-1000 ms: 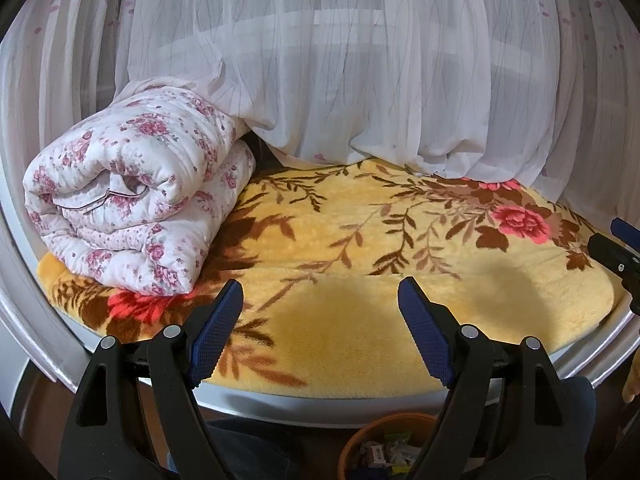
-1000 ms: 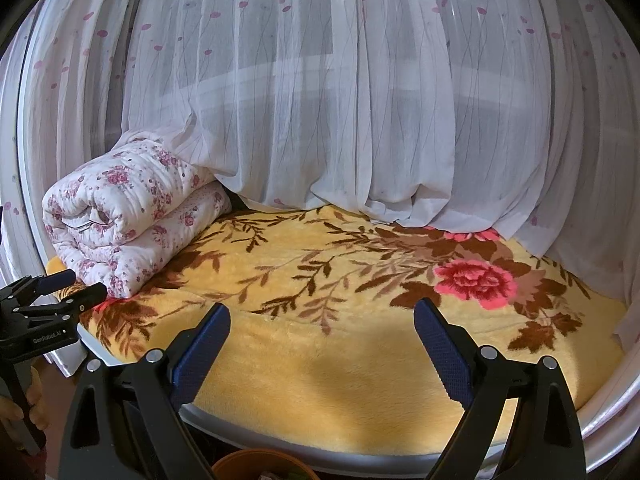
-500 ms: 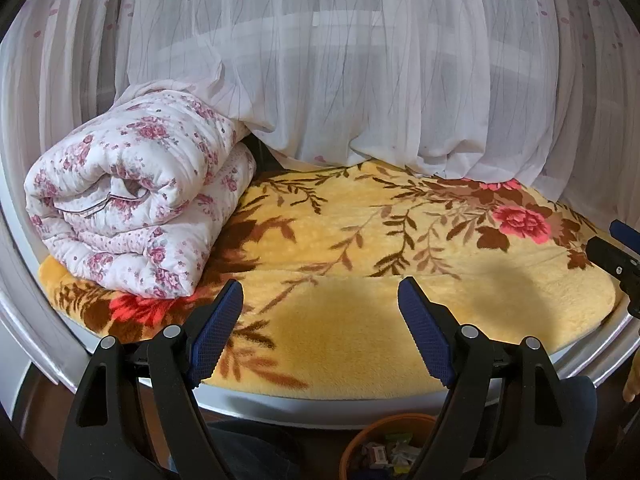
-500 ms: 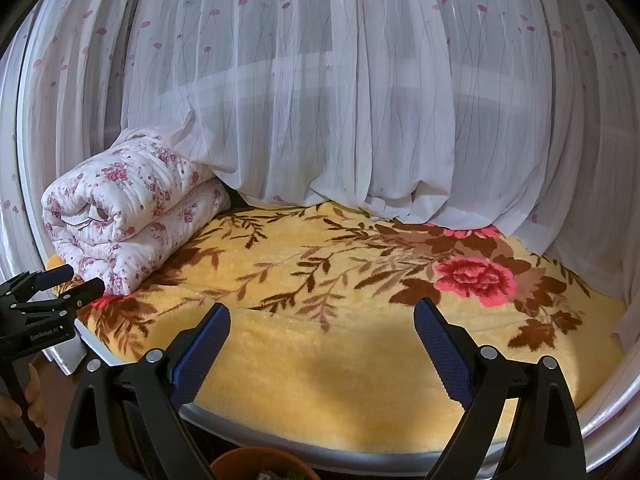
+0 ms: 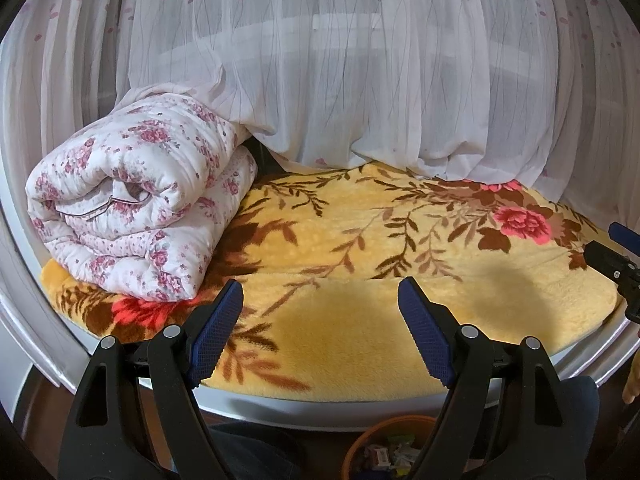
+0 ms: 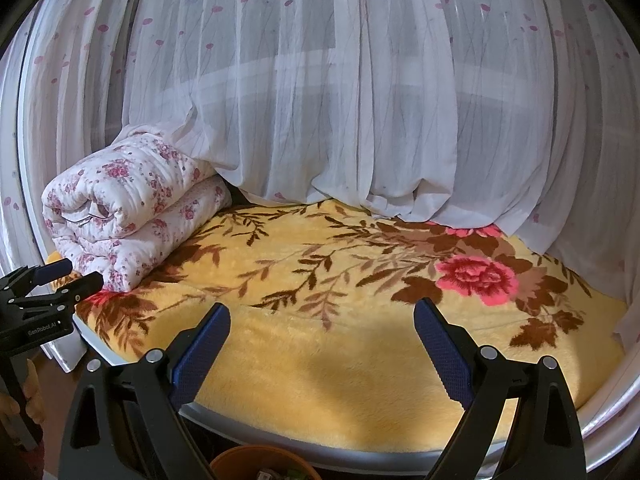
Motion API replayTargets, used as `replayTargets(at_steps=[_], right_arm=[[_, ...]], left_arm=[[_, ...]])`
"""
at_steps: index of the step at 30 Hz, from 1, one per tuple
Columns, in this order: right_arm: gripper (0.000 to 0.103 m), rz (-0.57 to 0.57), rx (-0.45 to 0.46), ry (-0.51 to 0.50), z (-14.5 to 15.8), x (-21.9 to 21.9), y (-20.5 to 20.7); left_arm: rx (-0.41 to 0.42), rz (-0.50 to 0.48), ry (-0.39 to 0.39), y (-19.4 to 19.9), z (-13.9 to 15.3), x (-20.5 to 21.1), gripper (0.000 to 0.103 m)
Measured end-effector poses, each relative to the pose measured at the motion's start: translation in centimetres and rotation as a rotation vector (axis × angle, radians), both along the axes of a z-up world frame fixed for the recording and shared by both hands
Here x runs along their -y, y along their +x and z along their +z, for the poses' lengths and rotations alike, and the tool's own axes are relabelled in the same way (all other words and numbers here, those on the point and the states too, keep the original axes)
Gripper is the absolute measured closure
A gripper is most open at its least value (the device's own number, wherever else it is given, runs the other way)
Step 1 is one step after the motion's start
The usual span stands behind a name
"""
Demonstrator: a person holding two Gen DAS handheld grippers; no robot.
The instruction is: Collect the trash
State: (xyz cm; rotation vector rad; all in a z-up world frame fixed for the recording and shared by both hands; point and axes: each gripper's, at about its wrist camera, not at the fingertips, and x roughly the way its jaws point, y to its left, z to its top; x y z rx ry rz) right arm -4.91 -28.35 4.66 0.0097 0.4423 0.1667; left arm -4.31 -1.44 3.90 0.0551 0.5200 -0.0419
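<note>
Yellow floral blanket (image 5: 360,344) (plush) below sheer curtain (image 5: 360,80)

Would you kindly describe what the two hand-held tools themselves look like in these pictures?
Both are alike. The left tool and the right tool each have two black plastic clamp-style arms with silver rivets, ending in dark blue pads with a fine cross-hatched texture. Seen from the right wrist view, the left tool's black body carries small white lettering. No cables show.
</note>
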Motion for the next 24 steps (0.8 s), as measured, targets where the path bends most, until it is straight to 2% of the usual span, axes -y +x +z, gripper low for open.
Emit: replayTargets(at_steps=[7, 18, 21, 24], right_arm=[[0.012, 0.004, 0.001, 0.001, -0.32, 0.41, -0.04], [0.012, 0.007, -0.001, 0.002, -0.46, 0.51, 0.05], [0.012, 0.006, -0.001, 0.004, -0.43, 0.53, 0.02], [0.012, 0.007, 0.0, 0.002, -0.36, 0.47, 0.11]], left_arm=[[-0.023, -0.009, 0.003, 0.32, -0.46, -0.24, 0.025], [-0.015, -0.018, 0.01, 0.51, -0.71, -0.19, 0.025], [-0.014, -0.017, 0.009, 0.52, -0.69, -0.26, 0.021], [-0.014, -0.017, 0.009, 0.45, -0.66, -0.27, 0.021]])
